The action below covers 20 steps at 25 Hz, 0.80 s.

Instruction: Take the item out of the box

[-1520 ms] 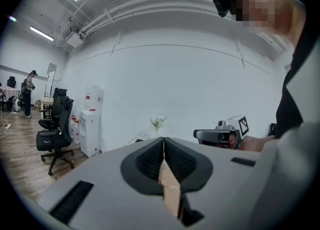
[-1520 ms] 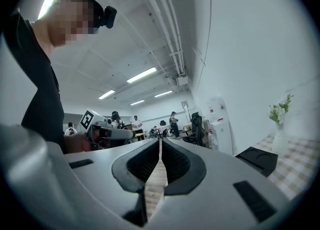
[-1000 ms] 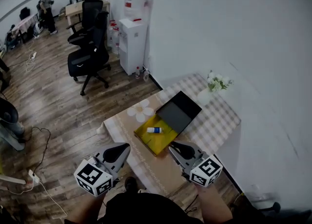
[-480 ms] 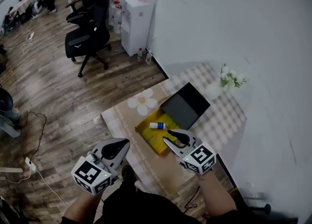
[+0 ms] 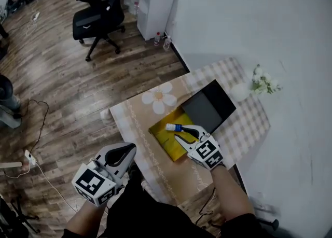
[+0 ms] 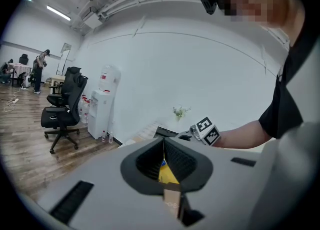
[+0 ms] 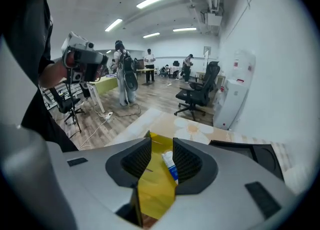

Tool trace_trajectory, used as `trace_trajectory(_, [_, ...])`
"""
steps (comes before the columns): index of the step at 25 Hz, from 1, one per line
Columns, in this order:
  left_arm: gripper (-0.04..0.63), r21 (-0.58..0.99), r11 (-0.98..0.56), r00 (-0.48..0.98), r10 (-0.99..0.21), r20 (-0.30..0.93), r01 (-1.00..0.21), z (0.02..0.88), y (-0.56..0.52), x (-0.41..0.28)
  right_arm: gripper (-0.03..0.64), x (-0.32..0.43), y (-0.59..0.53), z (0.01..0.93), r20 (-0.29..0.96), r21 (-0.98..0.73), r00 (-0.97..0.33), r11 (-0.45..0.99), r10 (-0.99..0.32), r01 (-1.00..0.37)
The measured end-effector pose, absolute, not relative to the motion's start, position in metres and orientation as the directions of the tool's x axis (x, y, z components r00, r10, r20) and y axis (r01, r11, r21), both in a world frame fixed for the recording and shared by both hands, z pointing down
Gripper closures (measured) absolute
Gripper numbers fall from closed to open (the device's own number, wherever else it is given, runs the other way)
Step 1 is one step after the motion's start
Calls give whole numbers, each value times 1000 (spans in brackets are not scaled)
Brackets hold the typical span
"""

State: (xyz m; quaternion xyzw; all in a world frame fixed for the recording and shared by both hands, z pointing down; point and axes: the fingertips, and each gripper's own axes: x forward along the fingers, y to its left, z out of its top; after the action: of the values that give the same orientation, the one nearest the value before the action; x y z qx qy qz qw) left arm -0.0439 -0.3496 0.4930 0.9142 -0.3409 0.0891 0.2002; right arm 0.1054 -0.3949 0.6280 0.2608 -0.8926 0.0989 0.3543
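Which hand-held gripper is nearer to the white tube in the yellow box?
Right. The right hand-held gripper is over the yellow box, jaws just opening, white tube right ahead of them. The left hand-held gripper is off the table's near edge.

Left gripper pointing toward the table by the white wall

The left gripper (image 6: 164,143) has its jaws meeting at the tips, with a sliver of yellow box (image 6: 166,174) showing through the slit. Beyond are the right gripper (image 6: 186,134), an office chair (image 6: 62,111) and a water dispenser (image 6: 102,111).
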Motion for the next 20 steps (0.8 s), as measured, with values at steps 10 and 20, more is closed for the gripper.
trace_trajectory(10, [580,347,-640,728,-610,313,-686,505,-347,-58,482,97,-409,713,860,102,-429,916,-278,-388])
trace_trajectory(20, [580,348,-573,669,-668,326,-742,507,-328,-87,472,109,-416,754,925,139,-296,938,-237,-318])
